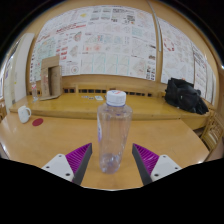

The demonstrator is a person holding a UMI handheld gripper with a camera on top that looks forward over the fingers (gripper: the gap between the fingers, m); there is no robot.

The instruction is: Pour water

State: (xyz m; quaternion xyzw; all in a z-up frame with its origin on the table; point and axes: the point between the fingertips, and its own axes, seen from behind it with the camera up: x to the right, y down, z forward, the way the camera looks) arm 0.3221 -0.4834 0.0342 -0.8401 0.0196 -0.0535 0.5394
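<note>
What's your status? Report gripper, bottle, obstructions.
Gripper open. Bottle upright on table, between fingers, cap on. Nothing blocking.

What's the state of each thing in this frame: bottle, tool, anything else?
Clear plastic water bottle: upright on the wooden table, white cap on, between the fingers.
Tool: open, gaps visible at both sides of the bottle.
Black bag: resting on the far bench, not clear whether open or closed.

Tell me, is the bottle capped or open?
Capped. The bottle stands upright between the open gripper fingers, with its white cap on top.
</note>
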